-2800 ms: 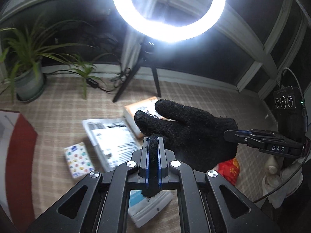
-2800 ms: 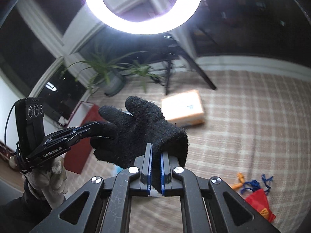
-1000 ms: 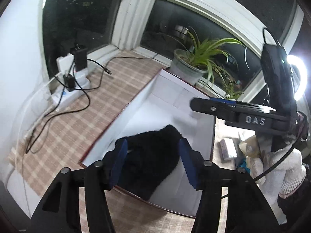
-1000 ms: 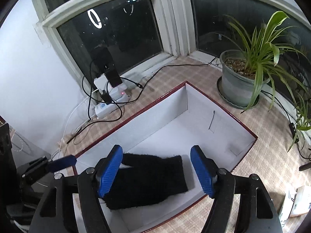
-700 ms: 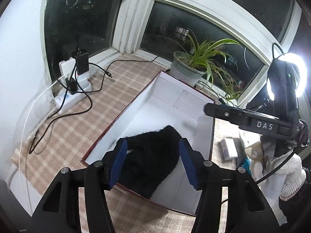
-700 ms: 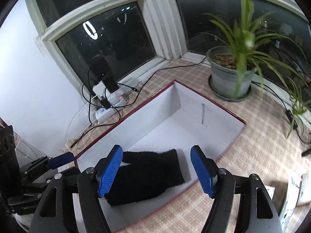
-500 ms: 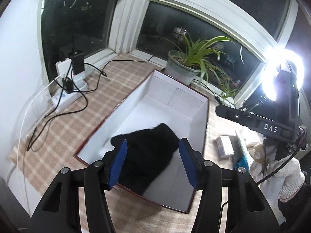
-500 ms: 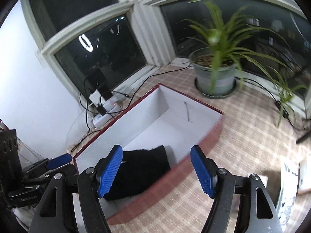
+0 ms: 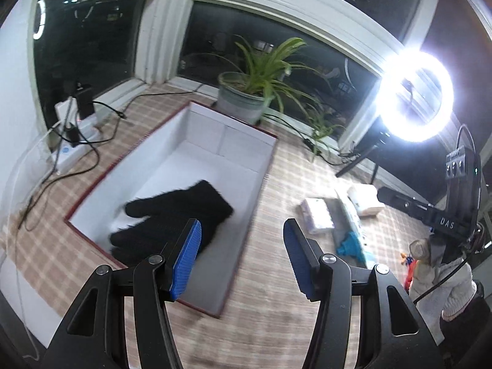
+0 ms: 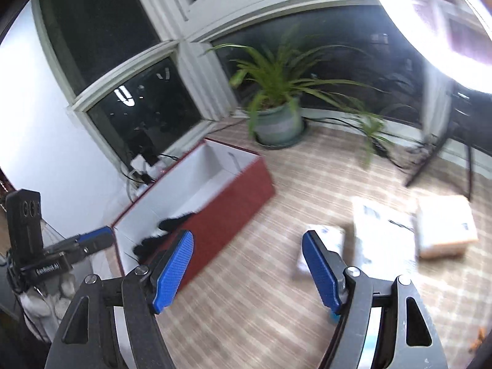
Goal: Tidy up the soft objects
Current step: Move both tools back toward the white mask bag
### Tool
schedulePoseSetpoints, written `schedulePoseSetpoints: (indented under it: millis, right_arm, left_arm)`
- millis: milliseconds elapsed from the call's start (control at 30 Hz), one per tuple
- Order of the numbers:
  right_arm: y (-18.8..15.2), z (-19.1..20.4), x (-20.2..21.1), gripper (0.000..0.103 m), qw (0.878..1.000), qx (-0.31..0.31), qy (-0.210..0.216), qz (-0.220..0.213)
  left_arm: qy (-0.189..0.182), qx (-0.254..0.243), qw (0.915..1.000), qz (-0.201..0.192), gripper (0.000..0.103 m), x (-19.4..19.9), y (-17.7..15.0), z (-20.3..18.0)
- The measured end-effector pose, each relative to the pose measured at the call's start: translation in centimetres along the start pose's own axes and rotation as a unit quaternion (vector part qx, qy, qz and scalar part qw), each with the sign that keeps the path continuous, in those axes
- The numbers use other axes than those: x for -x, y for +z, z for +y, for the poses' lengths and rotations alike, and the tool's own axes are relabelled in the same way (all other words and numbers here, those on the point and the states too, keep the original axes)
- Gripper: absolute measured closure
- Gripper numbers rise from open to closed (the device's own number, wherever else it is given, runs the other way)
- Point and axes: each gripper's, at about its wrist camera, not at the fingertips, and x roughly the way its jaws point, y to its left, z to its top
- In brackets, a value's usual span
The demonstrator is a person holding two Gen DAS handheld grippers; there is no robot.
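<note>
A black knit glove (image 9: 172, 215) lies flat inside the red box with white inside (image 9: 221, 141), near its front end. In the right wrist view only part of the glove (image 10: 166, 224) shows over the box's red side wall (image 10: 233, 196). My left gripper (image 9: 243, 255) is open and empty, above the box's right edge. My right gripper (image 10: 247, 270) is open and empty, over the checked mat to the right of the box. The right gripper also shows at the far right of the left wrist view (image 9: 396, 196), and the left gripper at the left of the right wrist view (image 10: 95, 240).
A potted plant (image 9: 246, 92) stands behind the box. A power strip with cables (image 9: 73, 141) lies at the left. A ring light on a stand (image 9: 415, 95) is at the right. Tissue packs (image 9: 316, 215), a booklet (image 10: 381, 230), a parcel (image 10: 446, 224) and a teal item (image 9: 350, 243) lie on the mat.
Both grippers held the glove in the air 2.8 s ago, then let it go in the box. Since then both have swung right, away from the box.
</note>
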Motion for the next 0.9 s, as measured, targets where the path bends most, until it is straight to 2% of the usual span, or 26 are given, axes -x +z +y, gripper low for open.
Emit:
schedulePoseSetpoints:
  millis: [133,333,367,633,667,900]
  right_arm:
    - [-1.7,-3.6,2.6,0.033,0.999,-0.036,-0.016,0.013]
    - [-4.0,-9.2,6.3,0.033,0.995,-0.085,-0.045,0.005]
    - [-4.2,-9.9,6.5,0.033,0.995,-0.09,-0.044,0.009]
    - [-6.8,-15.8,6.9,0.033,0.987,-0.156,-0.01,0.035]
    - [-7.2,-16.5,6.7,0.033,0.985,-0.165,-0.007,0.04]
    - [-8.6,-19.8,4.6,0.037,0.976,-0.204,0.025,0.071]
  left_arm:
    - [-0.012,-0.013,0.9998,0.008,0.048,-0.5,-0.7,-2.2]
    - [-0.035,-0.04,0.9982,0.029,0.048,-2.3,-2.1,-6.1]
    - [-0.04,-0.038,0.9983,0.021,0.048,-2.4,-2.3,-6.5]
    - [-0.082,-0.053,0.9928,0.069,0.048,-5.3,-3.7,-11.8]
    - [-0.078,-0.052,0.9922,0.082,0.048,-5.8,-4.0,-12.5]
    - [-0.117,-0.064,0.9794,0.151,0.048,-9.9,-6.0,-16.1]
